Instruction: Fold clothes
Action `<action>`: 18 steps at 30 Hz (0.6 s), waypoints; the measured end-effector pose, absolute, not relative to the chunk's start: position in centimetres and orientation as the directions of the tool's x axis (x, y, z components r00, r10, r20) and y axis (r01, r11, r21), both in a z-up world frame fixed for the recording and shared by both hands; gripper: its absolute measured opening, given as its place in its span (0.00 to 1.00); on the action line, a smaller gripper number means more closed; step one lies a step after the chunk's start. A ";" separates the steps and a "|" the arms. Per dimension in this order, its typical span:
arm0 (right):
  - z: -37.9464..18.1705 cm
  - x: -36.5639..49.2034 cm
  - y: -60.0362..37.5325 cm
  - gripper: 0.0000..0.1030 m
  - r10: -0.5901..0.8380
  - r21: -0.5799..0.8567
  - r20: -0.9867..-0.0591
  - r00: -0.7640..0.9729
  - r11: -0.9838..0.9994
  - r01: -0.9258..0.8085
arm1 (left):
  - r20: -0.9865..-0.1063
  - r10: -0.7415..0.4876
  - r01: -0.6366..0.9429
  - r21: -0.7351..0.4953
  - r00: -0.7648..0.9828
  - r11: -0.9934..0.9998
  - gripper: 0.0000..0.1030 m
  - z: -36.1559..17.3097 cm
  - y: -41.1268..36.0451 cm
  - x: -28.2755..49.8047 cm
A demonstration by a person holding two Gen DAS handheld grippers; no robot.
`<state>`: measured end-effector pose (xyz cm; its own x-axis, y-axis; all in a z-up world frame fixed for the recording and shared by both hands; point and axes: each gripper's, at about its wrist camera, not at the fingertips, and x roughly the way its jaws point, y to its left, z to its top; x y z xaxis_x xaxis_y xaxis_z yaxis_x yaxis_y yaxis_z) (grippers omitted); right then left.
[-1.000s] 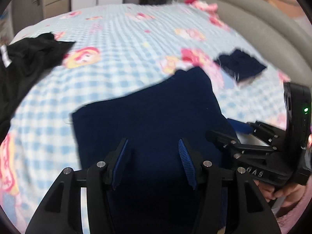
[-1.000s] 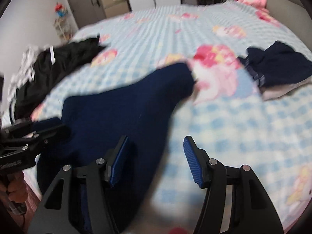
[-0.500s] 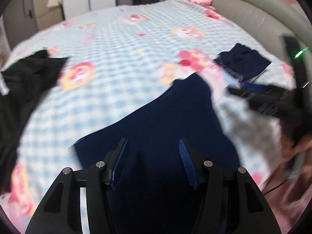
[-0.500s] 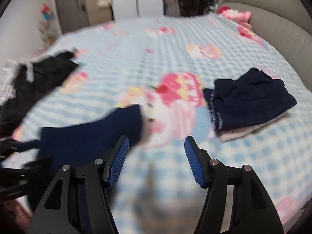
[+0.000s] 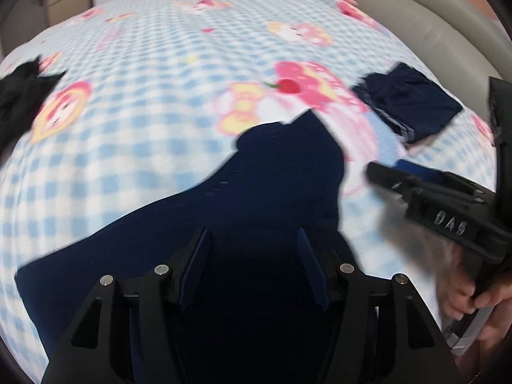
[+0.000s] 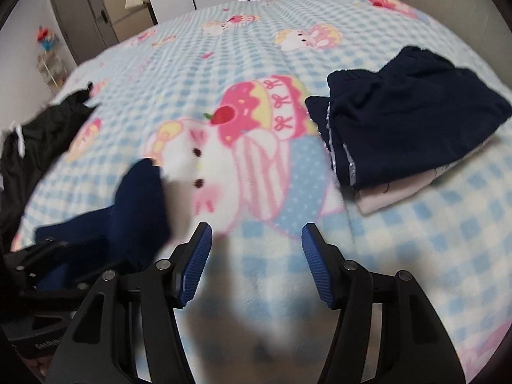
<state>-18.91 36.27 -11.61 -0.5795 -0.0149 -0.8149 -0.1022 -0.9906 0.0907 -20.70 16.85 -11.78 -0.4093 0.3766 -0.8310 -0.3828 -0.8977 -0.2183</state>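
A dark navy garment (image 5: 272,192) lies spread on the checked blanket, its far end narrowing to a point. My left gripper (image 5: 252,236) hovers over its near part; the jaws are opening, with the cloth under and between the fingers and the pads not pressing on it. In the right wrist view the same garment (image 6: 137,204) lies at the left. My right gripper (image 6: 256,228) stands open over bare blanket, with nothing between its fingers. It also shows in the left wrist view as the right gripper (image 5: 387,169), held by a hand (image 5: 464,297).
A folded navy pile (image 6: 409,112) lies on a pale pink folded piece (image 6: 393,195) at the right. A black garment (image 6: 38,140) sits at the blanket's left edge. A grey padded headboard (image 5: 432,16) curves along the right. Cabinets and a door stand beyond the bed.
Both grippers have swung to the right. The right gripper has left the navy garment and now hangs over bare blanket, nearer the folded pile. The garment's far end looks narrower.
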 end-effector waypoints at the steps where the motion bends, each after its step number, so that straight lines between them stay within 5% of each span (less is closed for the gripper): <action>1: -11.3 -18.9 36.3 0.57 0.009 0.075 -0.806 -0.592 -0.990 -0.117 | -0.824 0.389 -0.368 -0.241 -0.411 -0.898 0.58 -12.0 16.5 -20.9; 11: -12.3 -19.3 32.5 0.59 -0.039 0.006 -0.825 -0.564 -0.998 0.060 | -0.811 0.417 -0.339 -0.290 -0.409 -0.895 0.56 -12.5 15.4 -20.8; 18: -11.7 -19.2 31.6 0.58 -0.189 0.134 -0.789 -0.585 -0.982 0.136 | -0.818 0.441 -0.343 -0.322 -0.369 -0.883 0.60 -12.8 15.4 -21.2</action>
